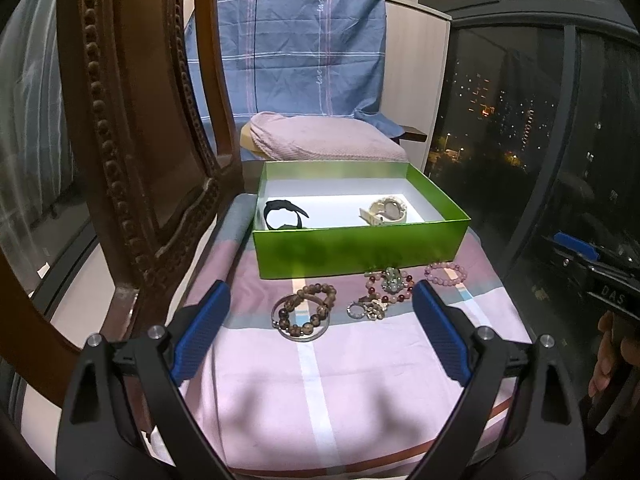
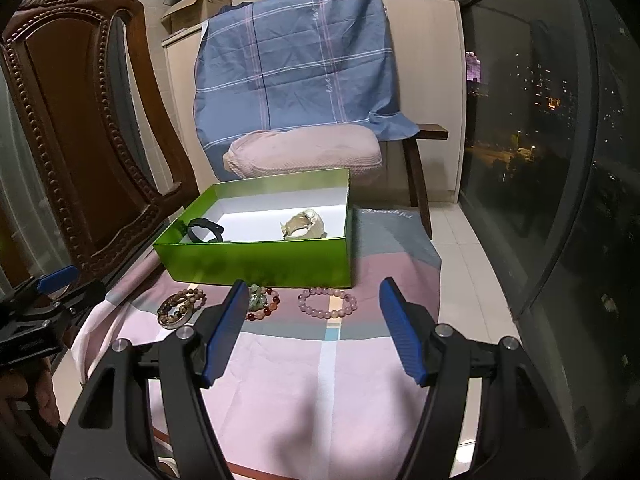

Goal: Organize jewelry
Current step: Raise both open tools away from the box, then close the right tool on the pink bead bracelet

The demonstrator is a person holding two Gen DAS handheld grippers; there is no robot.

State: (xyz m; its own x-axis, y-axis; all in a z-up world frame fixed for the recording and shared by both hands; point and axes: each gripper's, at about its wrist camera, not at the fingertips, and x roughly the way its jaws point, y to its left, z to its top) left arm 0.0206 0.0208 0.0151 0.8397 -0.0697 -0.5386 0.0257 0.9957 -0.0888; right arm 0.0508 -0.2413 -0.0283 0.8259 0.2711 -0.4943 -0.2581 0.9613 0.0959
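Before the green box, on the checked cloth, lie three clusters: brown bead bracelets, a mixed red-and-pink tangle, and a pink bead bracelet. Both the left gripper and right gripper hover empty, fingers spread wide. Beads look light, slippery and loosely strung; pinching across one strand, not its hollow centre, seems safest.

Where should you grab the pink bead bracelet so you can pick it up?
The pink bead bracelet lies flat as an open ring on the cloth. Probably best: bring the right tool down from above, one finger inside the ring, one outside, pinching its near bead strand.
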